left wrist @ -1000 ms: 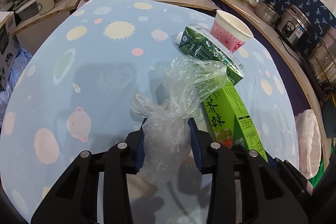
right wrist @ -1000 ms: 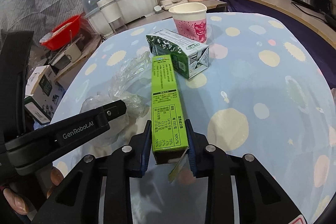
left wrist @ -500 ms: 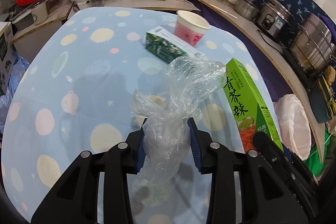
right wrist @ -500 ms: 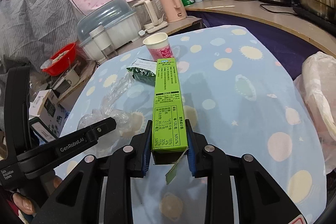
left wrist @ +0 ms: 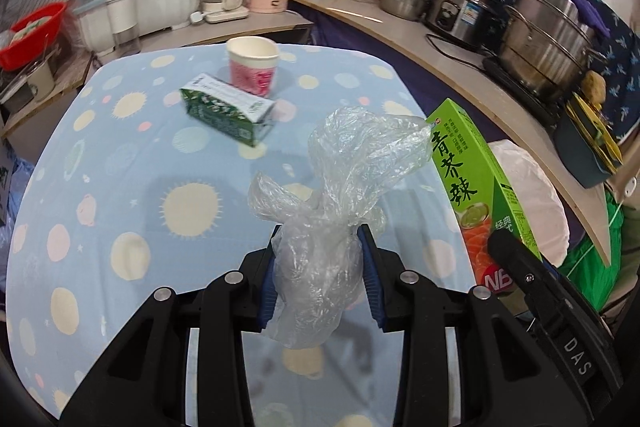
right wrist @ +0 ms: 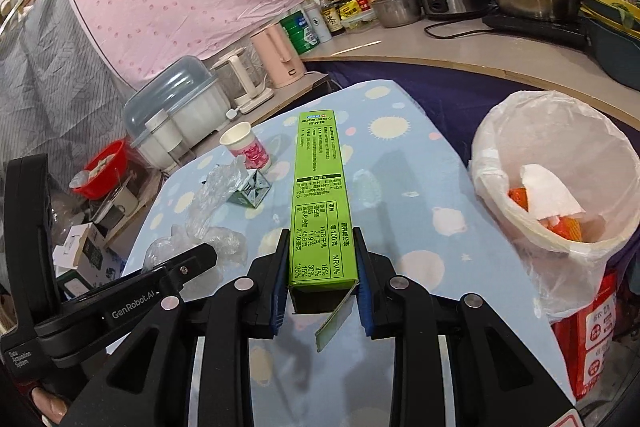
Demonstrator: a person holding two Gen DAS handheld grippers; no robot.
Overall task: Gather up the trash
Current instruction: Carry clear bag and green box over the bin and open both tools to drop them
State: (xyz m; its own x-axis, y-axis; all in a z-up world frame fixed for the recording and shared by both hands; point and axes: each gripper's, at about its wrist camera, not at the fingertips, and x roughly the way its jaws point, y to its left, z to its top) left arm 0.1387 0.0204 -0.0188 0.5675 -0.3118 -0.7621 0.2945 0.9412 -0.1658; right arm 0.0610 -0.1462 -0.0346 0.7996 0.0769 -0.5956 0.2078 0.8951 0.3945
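**Both grippers carry trash above the table**

The left gripper (left wrist: 320, 267) is clenched on a crumpled clear plastic bag (left wrist: 340, 195); the bag sticks up and forward from between the blue pads, w/ its lower part hanging under them. The right gripper (right wrist: 322, 279) grasps a long green carton (right wrist: 320, 199) by its open near end, pads pressed on both sides; a loose flap hangs below. The carton points away from the camera, over the table edge.

On the blue tablecloth w/ pale dots (left wrist: 132, 187) lie a small dark-green carton (left wrist: 226, 113) on its side and, just behind it, an upright pink paper cup (left wrist: 252, 67). At the right of the table stands a trash bin w/ white liner (right wrist: 560, 171), some paper and orange scraps inside. In the right wrist view the left gripper is seen at the left, bag in it.
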